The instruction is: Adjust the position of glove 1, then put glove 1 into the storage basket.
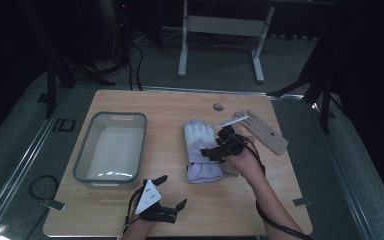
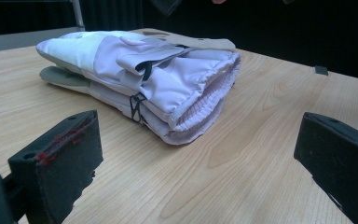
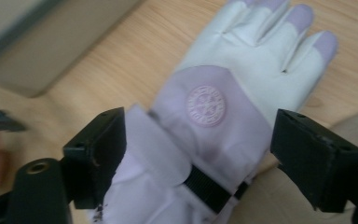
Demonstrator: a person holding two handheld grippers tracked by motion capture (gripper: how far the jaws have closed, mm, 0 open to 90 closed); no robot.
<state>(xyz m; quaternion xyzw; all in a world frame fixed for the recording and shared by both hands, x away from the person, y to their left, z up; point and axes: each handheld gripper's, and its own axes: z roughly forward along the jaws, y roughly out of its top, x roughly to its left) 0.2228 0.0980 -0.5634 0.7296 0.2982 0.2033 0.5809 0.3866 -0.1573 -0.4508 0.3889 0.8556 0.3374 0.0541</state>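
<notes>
The left claw (image 1: 169, 192) sits near the bench's (image 1: 170, 107) front edge, jaws spread with nothing between them, the pale lilac glove (image 1: 202, 150) lying flat farther off toward the middle. The right claw (image 1: 220, 143) hovers just over that glove's cuff side, jaws spread wide across it. A round embossed badge (image 3: 205, 105) marks the glove's back; its lettering is unreadable. Left of the glove, a grey tub (image 1: 111, 146) stands holding nothing visible. Beyond lies a tan hand-shaped cutout (image 1: 265, 131).

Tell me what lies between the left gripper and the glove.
Nothing: bare wooden table separates the open left gripper from the glove, as the left gripper view shows.
</notes>
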